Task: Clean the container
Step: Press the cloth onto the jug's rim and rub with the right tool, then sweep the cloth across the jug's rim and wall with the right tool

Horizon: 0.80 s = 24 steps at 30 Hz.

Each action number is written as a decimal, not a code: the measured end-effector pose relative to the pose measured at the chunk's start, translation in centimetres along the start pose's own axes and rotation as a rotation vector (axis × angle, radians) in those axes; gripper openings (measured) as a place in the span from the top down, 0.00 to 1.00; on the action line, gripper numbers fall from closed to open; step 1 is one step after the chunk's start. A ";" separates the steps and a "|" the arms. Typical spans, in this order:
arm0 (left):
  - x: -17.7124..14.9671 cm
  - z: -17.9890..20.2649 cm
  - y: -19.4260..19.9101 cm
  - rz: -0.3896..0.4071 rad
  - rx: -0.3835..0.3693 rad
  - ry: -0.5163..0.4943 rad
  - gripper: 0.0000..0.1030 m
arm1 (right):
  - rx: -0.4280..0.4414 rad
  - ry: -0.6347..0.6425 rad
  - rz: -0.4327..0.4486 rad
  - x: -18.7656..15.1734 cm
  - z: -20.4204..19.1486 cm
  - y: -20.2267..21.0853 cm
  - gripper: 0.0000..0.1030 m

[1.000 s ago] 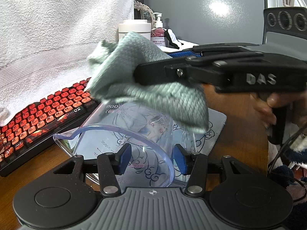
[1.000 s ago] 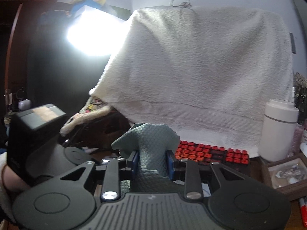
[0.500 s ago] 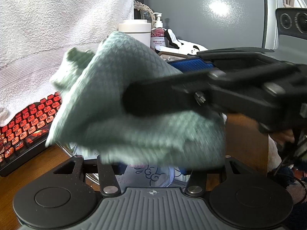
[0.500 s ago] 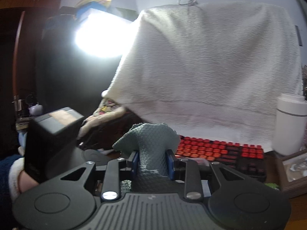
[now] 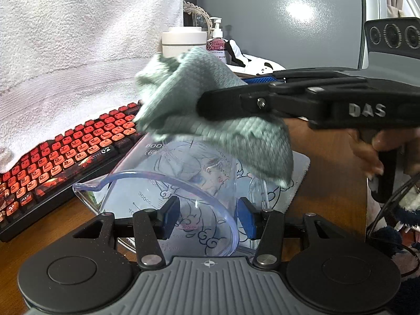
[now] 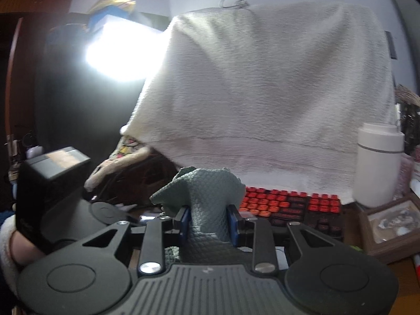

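Spanning a wooden desk (image 5: 328, 157), red keyboard (image 5: 65, 155), hanging white towel (image 6: 262, 92)

Left gripper (image 5: 207, 216): pointed downward, blue pads pressed on clear container (image 5: 170, 191) wall.
Right gripper (image 6: 209, 221): nearly level, clamped on green cloth (image 6: 207, 207).
Right hand (image 5: 378, 149): wrapped round pistol handle.
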<state>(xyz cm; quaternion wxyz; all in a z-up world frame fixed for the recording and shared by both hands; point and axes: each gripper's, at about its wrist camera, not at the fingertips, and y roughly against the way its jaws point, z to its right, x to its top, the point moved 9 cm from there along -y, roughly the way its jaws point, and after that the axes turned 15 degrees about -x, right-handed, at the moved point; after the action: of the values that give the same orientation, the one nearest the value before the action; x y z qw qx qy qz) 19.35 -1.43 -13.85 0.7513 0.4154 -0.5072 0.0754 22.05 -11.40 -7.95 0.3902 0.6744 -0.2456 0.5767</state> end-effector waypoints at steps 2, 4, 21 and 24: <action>0.0 0.1 0.0 0.000 0.000 -0.001 0.53 | -0.025 -0.018 -0.004 0.0 0.8 -0.2 0.72; 0.0 0.2 0.0 0.000 0.000 0.000 0.53 | -0.030 -0.035 -0.006 0.0 1.0 -0.3 0.72; -0.2 -0.8 0.4 0.000 -0.002 0.002 0.53 | 0.040 0.122 0.061 -0.6 -4.3 1.5 0.71; -0.2 -0.8 0.5 0.000 -0.001 0.001 0.53 | 0.008 0.108 0.052 -0.4 -3.3 1.1 0.71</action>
<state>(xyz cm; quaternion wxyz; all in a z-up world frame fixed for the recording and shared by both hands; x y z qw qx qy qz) 19.60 -0.51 -13.87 0.7518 0.4149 -0.5070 0.0752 19.16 -9.46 -8.01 0.3852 0.6371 -0.2393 0.6232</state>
